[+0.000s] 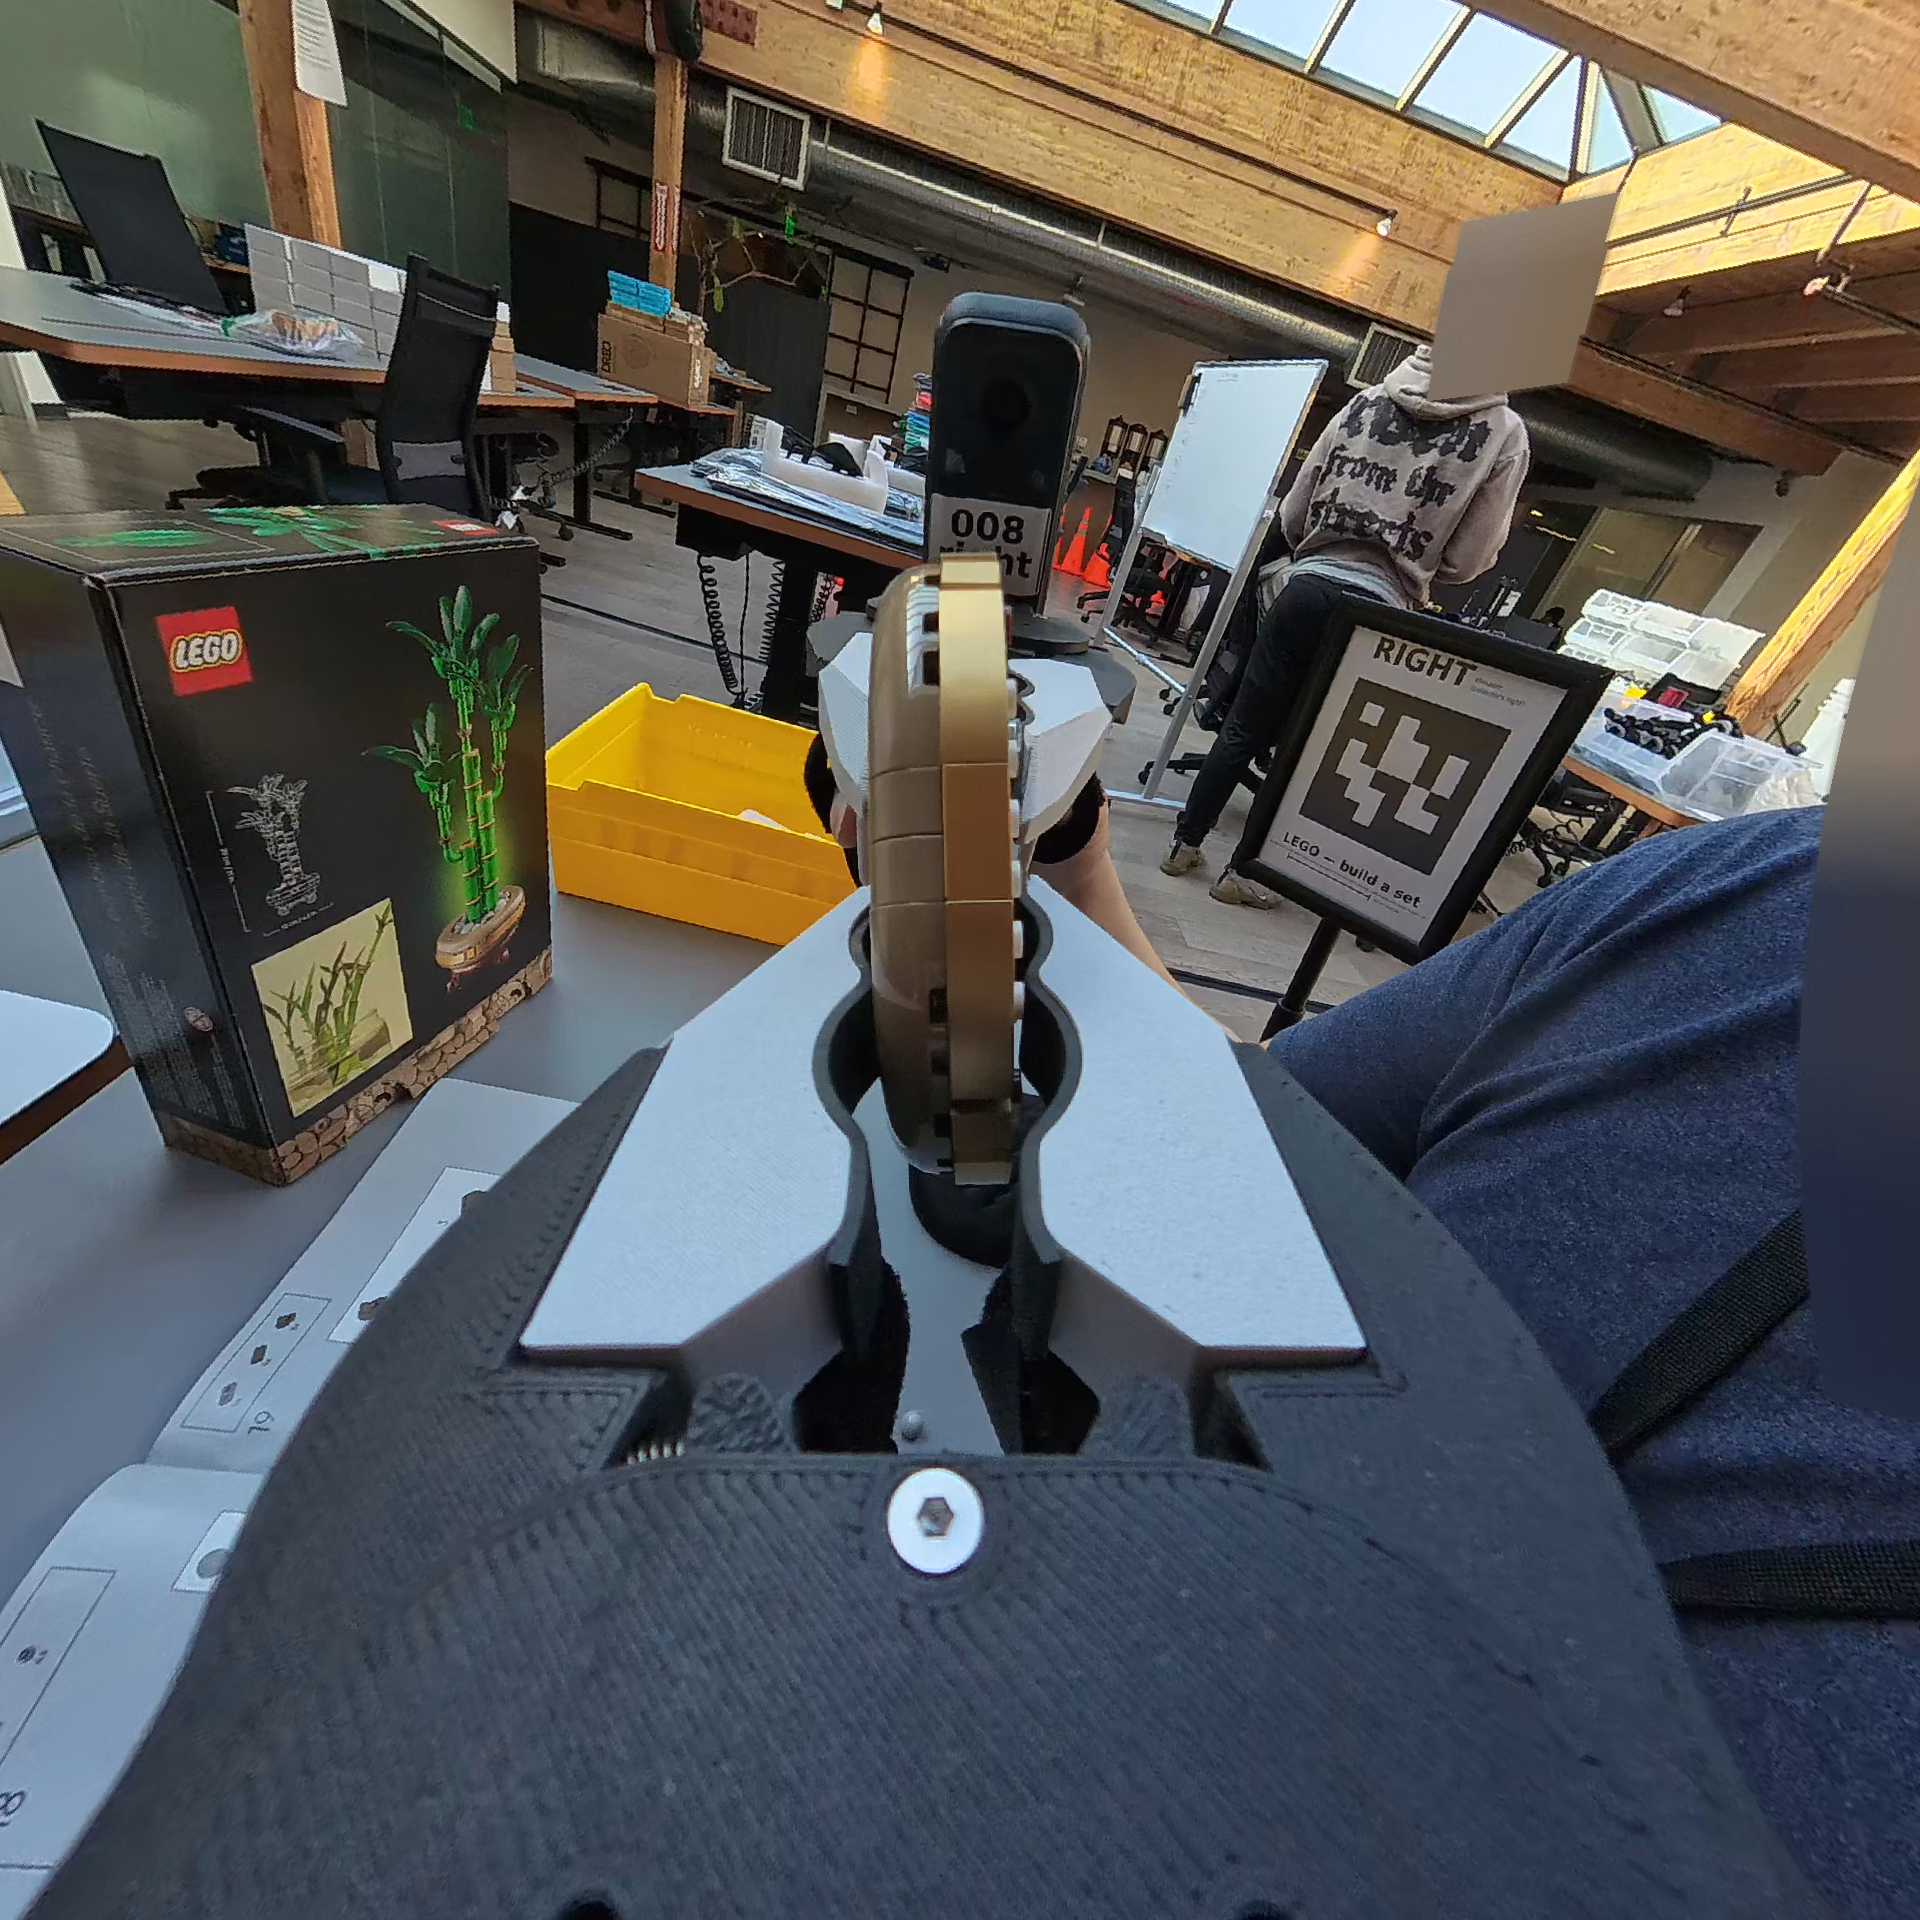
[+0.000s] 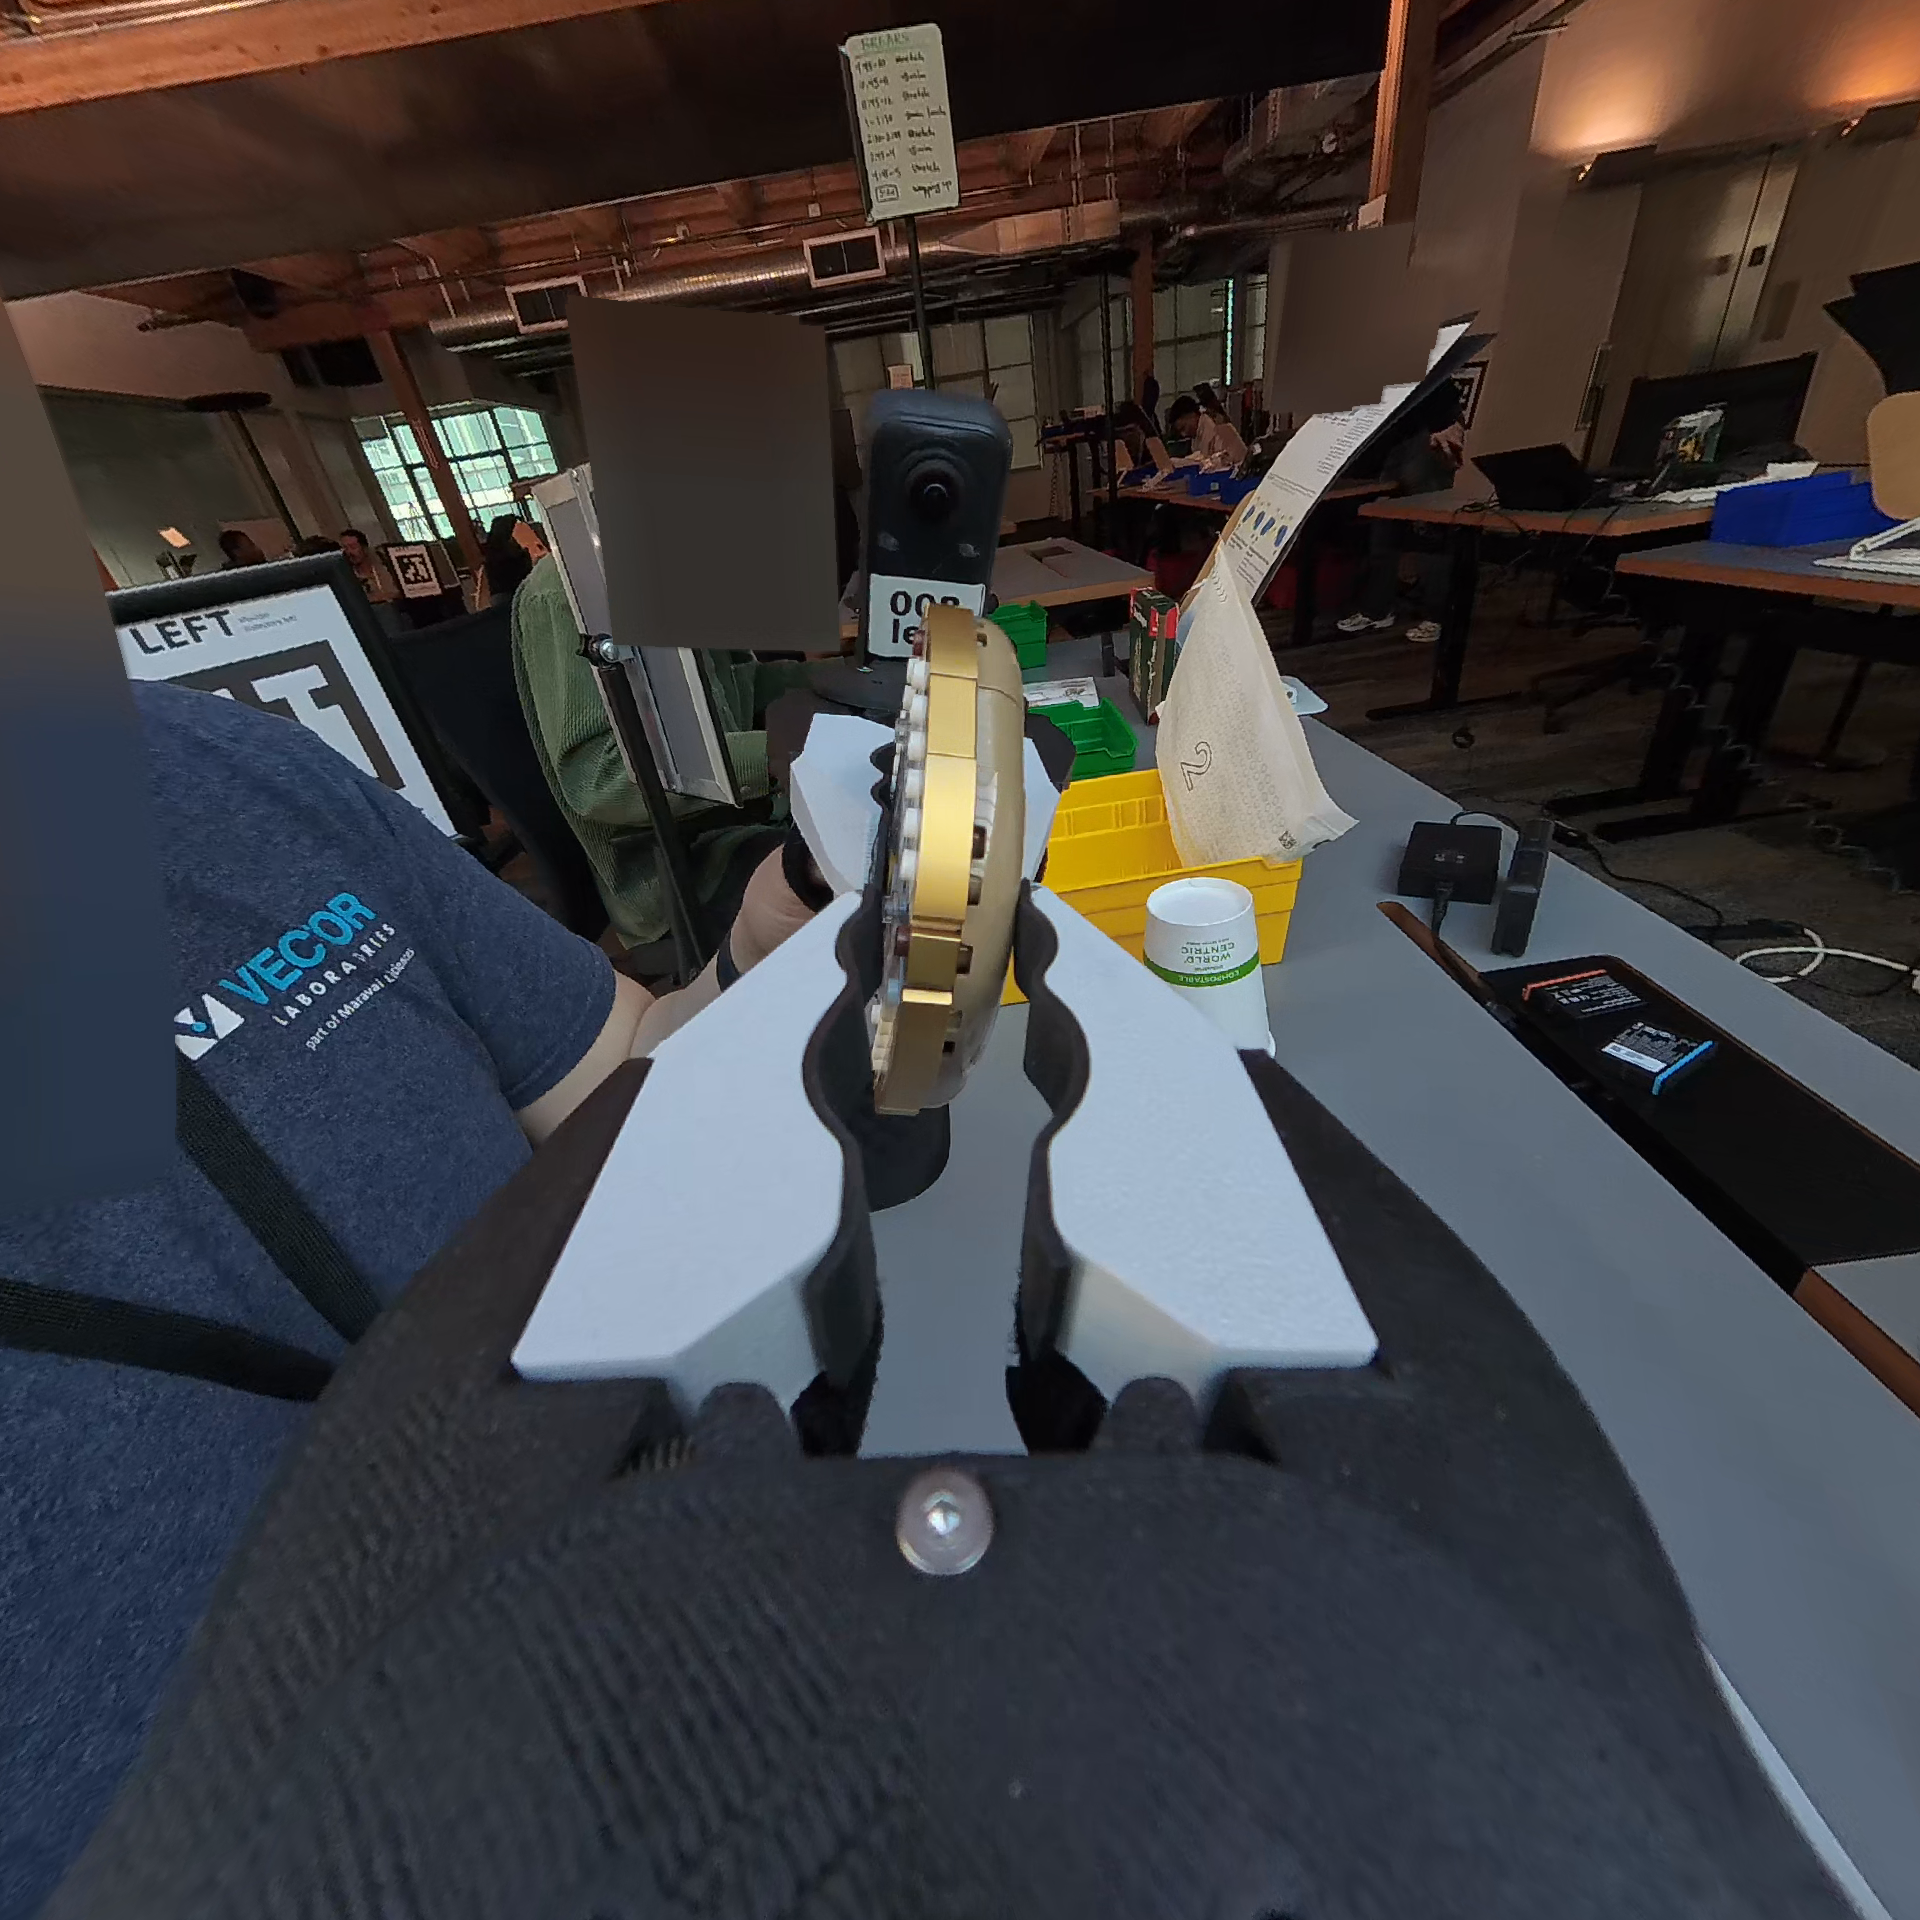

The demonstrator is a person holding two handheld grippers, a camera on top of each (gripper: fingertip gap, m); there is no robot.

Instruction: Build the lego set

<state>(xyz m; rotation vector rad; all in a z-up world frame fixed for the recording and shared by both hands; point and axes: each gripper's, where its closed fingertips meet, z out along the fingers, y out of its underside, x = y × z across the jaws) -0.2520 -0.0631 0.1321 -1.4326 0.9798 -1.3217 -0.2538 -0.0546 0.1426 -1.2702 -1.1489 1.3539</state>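
Gold lego disc stands edge-on, long axis vertical, clamped between both grippers' jaws.

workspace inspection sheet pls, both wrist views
surface: grey table, mostly bare near the grippers.
job's things: gold lego disc held on edge between both grippers; lego box upright; yellow bin with a paper bag in it.
clutter: paper cup upside down; black adapter; black tray.
grippers: left gripper and right gripper both shut on the disc, from opposite ends.
cables: white cable on the floor.
surroundings: desks, sign stand, people seated.
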